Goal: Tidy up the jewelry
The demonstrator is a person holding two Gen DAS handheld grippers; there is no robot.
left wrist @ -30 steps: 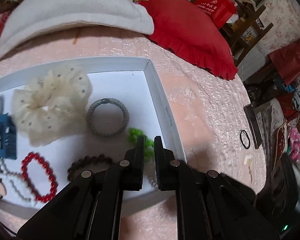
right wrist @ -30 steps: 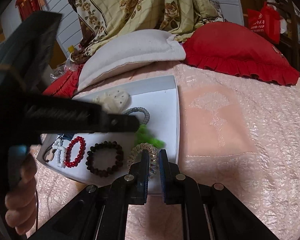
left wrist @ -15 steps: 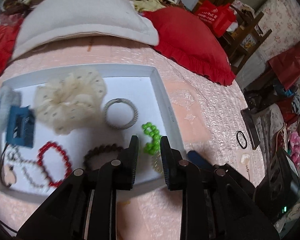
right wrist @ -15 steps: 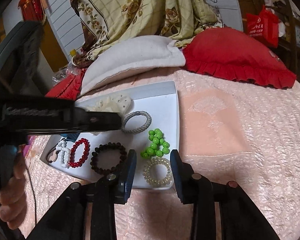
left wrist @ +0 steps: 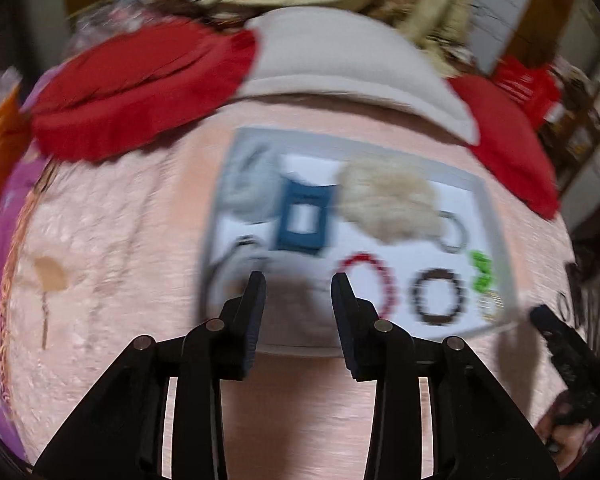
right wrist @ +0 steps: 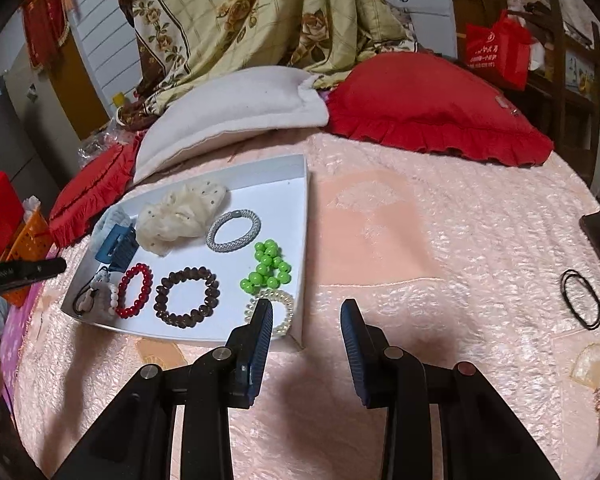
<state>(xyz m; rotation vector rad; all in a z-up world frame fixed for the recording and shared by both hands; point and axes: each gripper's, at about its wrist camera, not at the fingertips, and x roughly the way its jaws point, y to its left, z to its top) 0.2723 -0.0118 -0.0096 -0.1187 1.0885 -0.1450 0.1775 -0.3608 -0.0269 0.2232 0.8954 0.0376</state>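
— Now, right gripper (right wrist: 304, 306) spread wide, holding nothing; left gripper (left wrist: 298, 282) likewise. Next?
— Black bands (right wrist: 581, 298) lying loose on bedspread (right wrist: 440, 240), well apart from tray (right wrist: 305, 216). Reach right, pinch both loops together, lift straight.

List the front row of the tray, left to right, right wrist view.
White bead bracelet → red bead bracelet → dark brown bead bracelet → clear spiral hair tie, partly behind the right hand-held gripper finger.

Red bag (right wrist: 496, 50) bears white print (too small to read).
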